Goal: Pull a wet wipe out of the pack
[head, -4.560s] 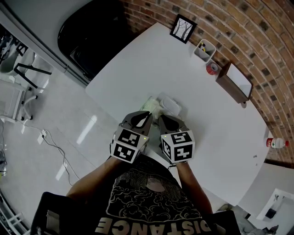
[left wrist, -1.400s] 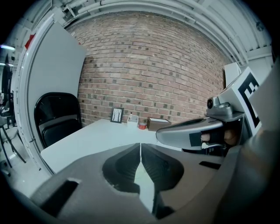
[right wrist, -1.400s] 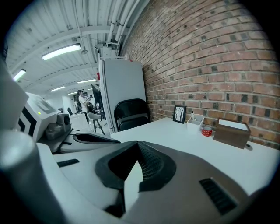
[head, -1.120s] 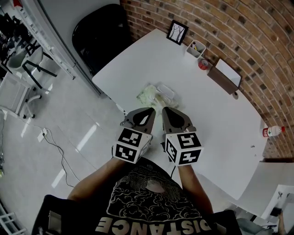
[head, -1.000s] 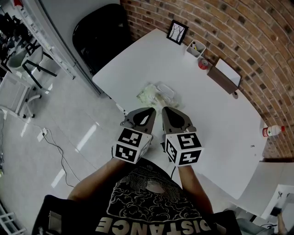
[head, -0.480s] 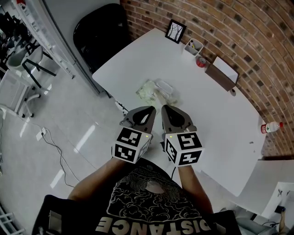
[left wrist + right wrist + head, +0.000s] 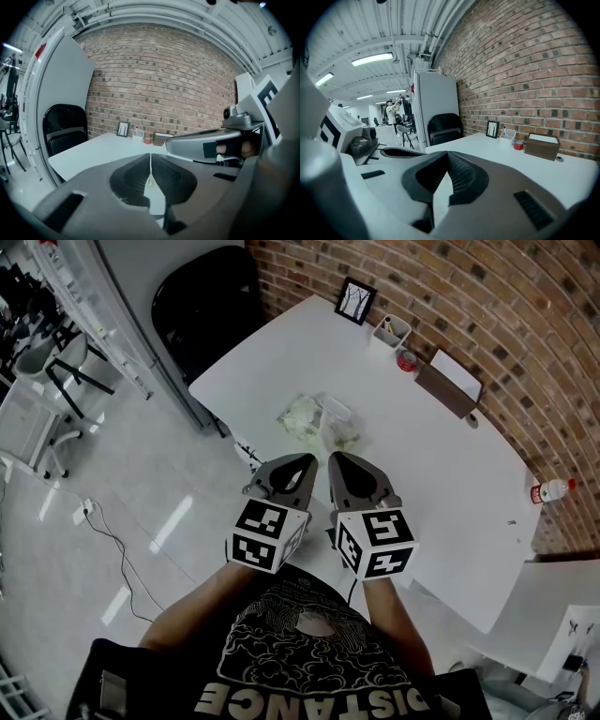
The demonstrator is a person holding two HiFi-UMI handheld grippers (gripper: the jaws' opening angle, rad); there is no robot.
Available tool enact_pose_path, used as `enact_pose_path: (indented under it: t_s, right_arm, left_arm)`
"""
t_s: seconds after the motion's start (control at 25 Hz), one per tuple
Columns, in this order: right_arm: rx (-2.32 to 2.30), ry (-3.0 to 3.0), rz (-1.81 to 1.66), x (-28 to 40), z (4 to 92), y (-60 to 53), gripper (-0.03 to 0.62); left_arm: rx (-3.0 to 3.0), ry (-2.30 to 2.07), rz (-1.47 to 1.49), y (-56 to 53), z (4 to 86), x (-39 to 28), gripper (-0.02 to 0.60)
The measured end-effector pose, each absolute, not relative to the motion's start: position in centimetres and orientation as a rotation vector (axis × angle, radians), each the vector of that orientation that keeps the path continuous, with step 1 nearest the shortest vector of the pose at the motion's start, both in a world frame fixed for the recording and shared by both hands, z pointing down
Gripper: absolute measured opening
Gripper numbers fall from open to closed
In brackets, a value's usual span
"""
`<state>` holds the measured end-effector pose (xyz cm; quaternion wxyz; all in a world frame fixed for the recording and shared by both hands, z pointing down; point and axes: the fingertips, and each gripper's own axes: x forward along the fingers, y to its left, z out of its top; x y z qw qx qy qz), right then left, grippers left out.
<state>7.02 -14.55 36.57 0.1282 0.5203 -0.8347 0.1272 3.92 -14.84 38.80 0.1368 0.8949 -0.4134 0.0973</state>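
The wet wipe pack (image 7: 334,412) lies pale and flat on the white table (image 7: 441,484), near its front left edge. One crumpled wipe (image 7: 301,417) rests against its left side and another (image 7: 343,439) by its near corner. My left gripper (image 7: 305,458) and right gripper (image 7: 336,457) hover side by side short of the pack, near the table edge, touching nothing. Both are shut with nothing between the jaws. The left gripper (image 7: 150,157) and right gripper (image 7: 447,154) views show the jaws pressed together; the pack is hidden behind them there.
Along the brick wall stand a picture frame (image 7: 354,300), a pen holder (image 7: 392,331), a red tape roll (image 7: 406,360) and a brown box (image 7: 450,387). A bottle (image 7: 547,491) sits at the far right edge. A black chair (image 7: 202,310) stands left of the table.
Both grippers have drawn back from the pack, which now lies farther ahead of them. They stay shut and side by side.
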Motion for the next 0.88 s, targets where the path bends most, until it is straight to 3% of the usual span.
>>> enact_pose_path:
  t_s: [0.88]
  right_arm:
    - [1.535,-2.42,0.354,6.8,36.6,-8.9,0.017]
  left_arm:
    - [2.614,-1.217,0.267,-9.7,37.6,3.6,0.02]
